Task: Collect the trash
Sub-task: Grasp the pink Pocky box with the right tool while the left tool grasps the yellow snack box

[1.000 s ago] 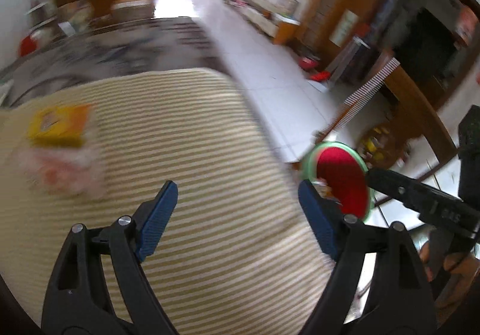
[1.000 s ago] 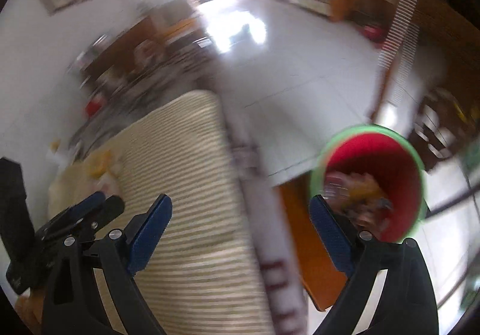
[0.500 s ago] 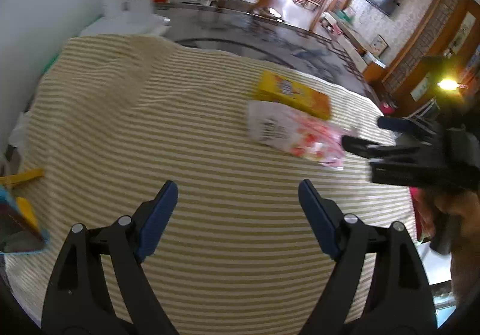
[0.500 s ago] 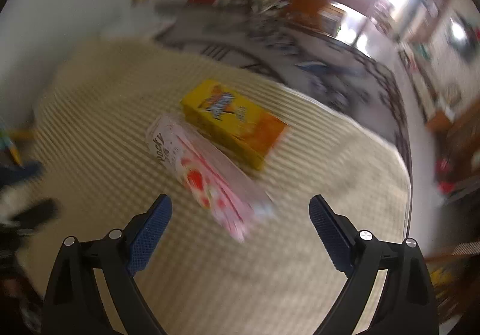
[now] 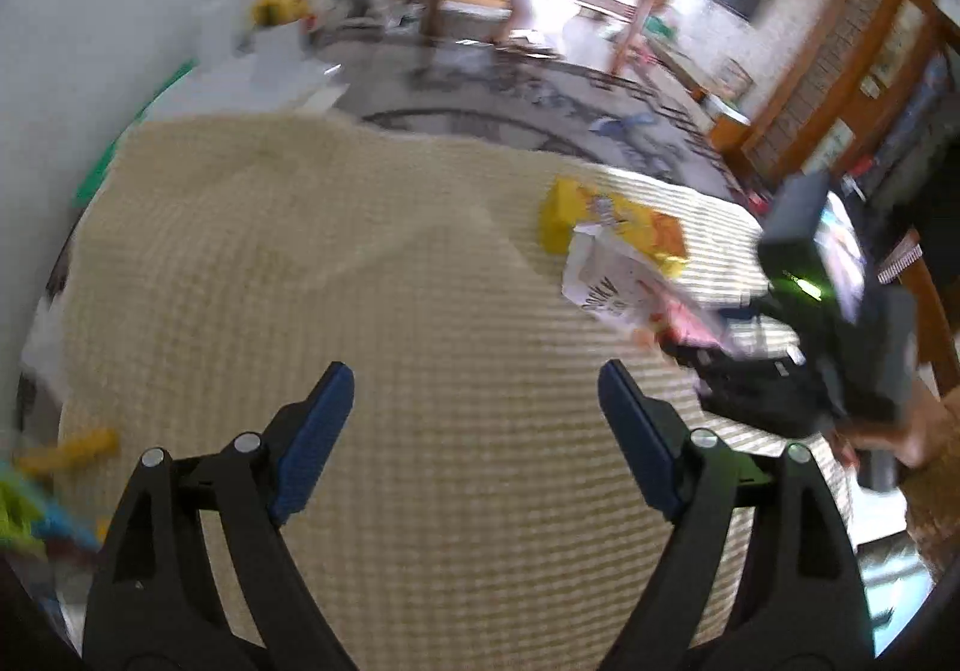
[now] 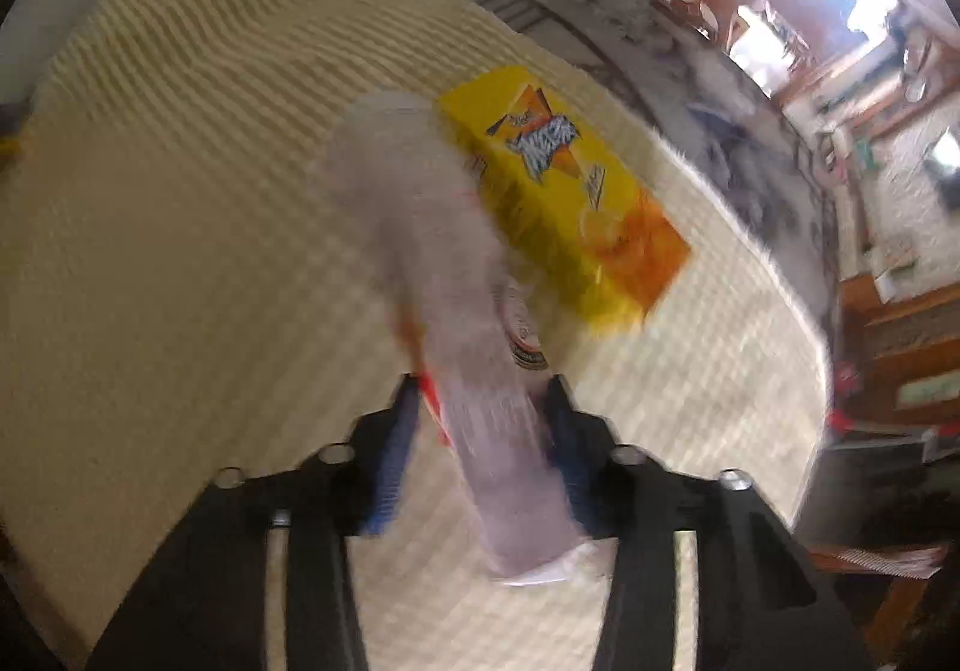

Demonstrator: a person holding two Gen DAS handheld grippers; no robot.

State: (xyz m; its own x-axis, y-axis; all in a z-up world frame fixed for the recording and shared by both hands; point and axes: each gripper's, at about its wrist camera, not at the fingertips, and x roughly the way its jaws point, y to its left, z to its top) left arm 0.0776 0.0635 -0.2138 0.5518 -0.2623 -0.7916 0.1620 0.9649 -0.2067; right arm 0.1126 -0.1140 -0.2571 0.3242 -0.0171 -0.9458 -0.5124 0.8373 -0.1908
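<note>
1. Right wrist view shows the striped cloth covering the whole bed-like surface that carries the trash; it spreads from the near edge to the rounded far edge, where the patterned floor begins.
2. The yellow carton lies flat near the far right edge of the cloth, its long side running diagonally. It sits loose, probably just as it was dropped, and is not yet collected.
3. The pale snack bag overlaps the carton's near long side and reaches back toward the camera. Being thin and floppy, it is taken by its near end, presumably so it can be lifted clear of the carton.
4. The right gripper has just been closing, and its blue pads now sit on both sides of the bag's near end. Motion blur softens the contact, but it looks clamped on the bag.
5. The left gripper, seen from the left wrist, hangs over bare cloth toward the near edge with its jaws spread wide and nothing between them. It seems to be kept free for the carton.
</note>
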